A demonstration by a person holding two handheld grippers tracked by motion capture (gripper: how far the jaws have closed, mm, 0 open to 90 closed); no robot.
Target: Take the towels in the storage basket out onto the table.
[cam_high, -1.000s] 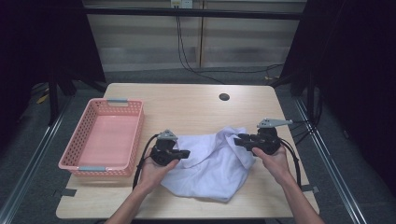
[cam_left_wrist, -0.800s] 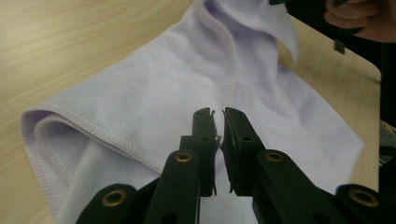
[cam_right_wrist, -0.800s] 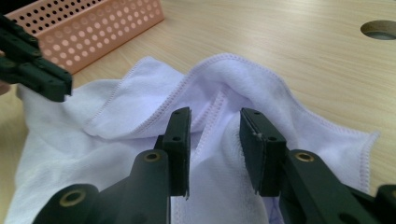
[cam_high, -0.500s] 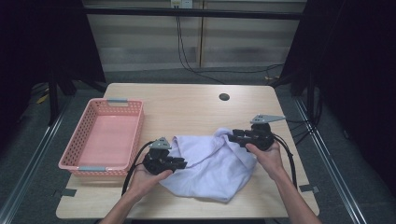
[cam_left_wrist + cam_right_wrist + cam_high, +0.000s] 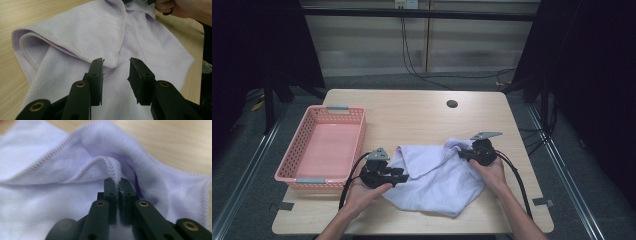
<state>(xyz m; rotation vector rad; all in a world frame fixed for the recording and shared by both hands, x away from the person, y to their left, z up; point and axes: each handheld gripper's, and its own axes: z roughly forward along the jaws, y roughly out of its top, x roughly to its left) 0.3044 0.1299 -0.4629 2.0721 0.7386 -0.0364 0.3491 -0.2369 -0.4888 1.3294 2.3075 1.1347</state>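
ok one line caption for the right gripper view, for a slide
Right tongs shut on the stitched hem of a pale lilac cloth lying on a light wooden table.

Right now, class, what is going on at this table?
A person is working a pale lilac cloth on a wooden table with two hand-held grippers. The right gripper is shut on a stitched edge of the cloth, pinching a raised fold. The left gripper is open, its jaws apart just over a folded-over corner at the cloth's other side, holding nothing. A pink basket sits at the table's left with nothing in it.
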